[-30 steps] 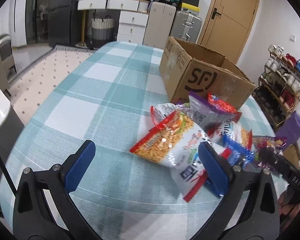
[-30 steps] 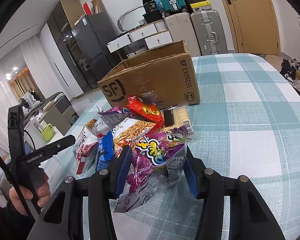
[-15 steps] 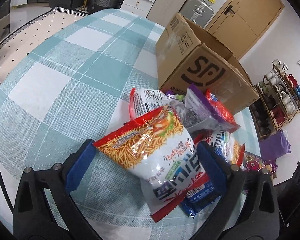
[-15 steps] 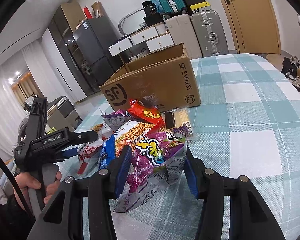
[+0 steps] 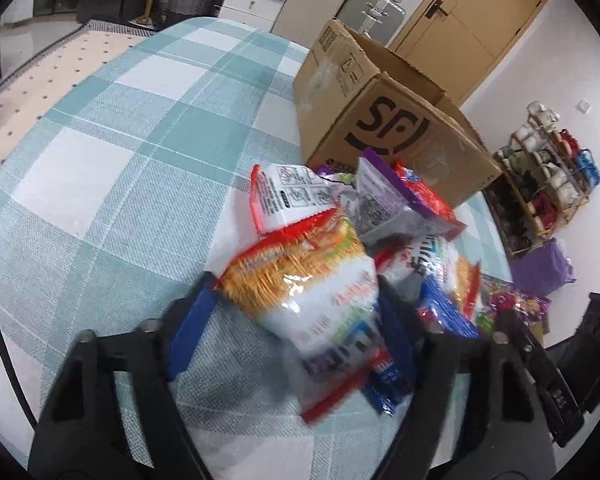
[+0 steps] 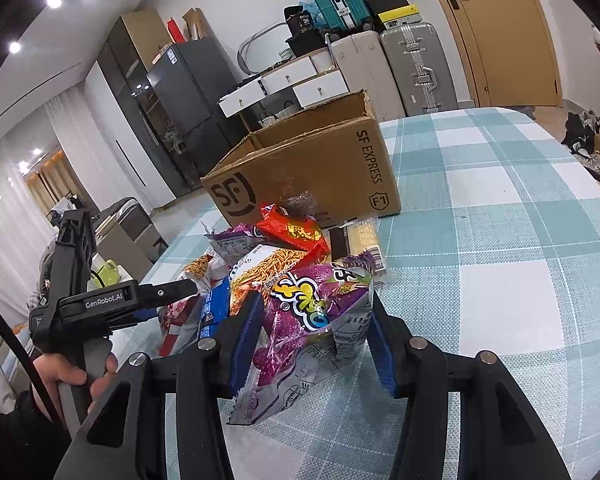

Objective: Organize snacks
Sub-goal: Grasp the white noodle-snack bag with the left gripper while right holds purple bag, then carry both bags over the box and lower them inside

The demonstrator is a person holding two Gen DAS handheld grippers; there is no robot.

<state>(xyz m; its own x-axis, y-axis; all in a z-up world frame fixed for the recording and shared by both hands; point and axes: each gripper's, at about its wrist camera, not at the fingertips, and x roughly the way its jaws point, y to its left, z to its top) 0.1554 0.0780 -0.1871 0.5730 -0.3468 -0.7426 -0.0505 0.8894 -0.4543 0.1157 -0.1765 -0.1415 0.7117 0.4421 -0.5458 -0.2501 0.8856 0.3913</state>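
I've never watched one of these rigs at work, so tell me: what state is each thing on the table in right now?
Cardboard box: open on top, upright on the table.
Noodle snack bag: sealed, between the left gripper's fingers, which have just been closing onto it.
Purple snack bag: sealed, crumpled, pinched by the right gripper.
Red snack bag: sealed, lying on the pile by the box.

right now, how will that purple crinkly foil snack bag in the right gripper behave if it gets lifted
The purple crinkly foil snack bag is probably floppy: its creased lower end sags onto the checked tablecloth. It looks puffed, so likely light for its size. The glossy film may be slippery, though the right gripper pinches it on both sides.
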